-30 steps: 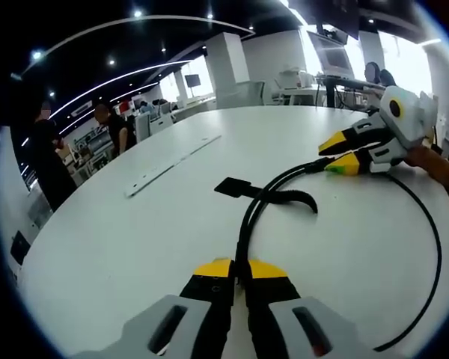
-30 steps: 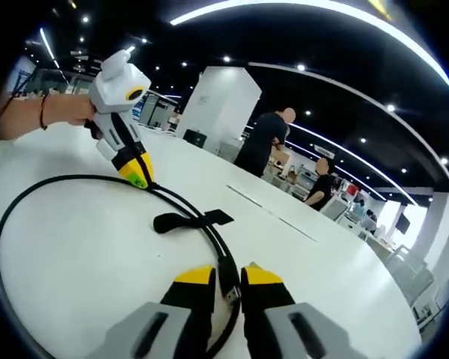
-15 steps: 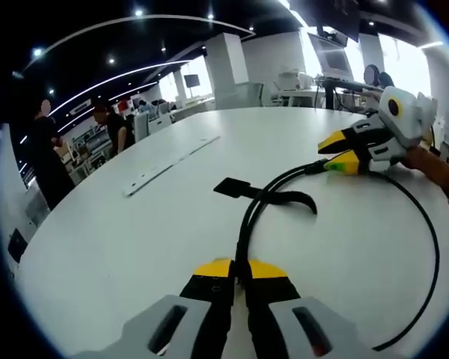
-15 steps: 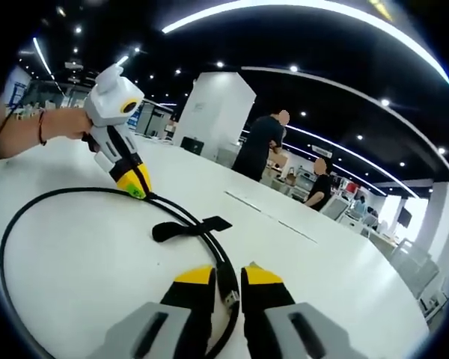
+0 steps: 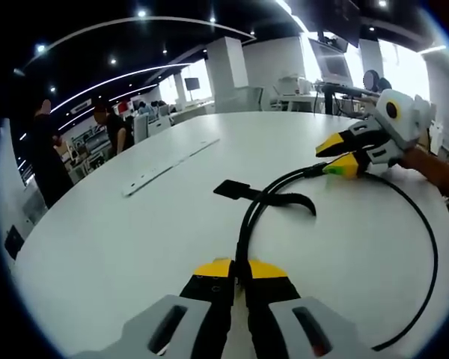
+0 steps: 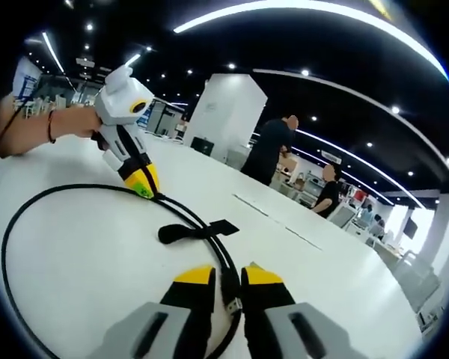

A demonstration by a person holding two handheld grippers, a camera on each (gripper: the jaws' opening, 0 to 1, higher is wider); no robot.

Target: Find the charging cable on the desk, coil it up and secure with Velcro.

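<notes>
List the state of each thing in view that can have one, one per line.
Left tool: shut on the black charging cable.
Right tool: shut on the cable's plug end.
Black charging cable: one open loop lying on the table, not coiled up.
Black Velcro strap: unfastened, flat across the cable.
White round table: bearing cable and strap.

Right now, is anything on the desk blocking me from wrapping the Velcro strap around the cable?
Nothing visible does. Both grippers already pinch the black cable, and the Velcro strap lies open across it on the bare white desk between them.
</notes>
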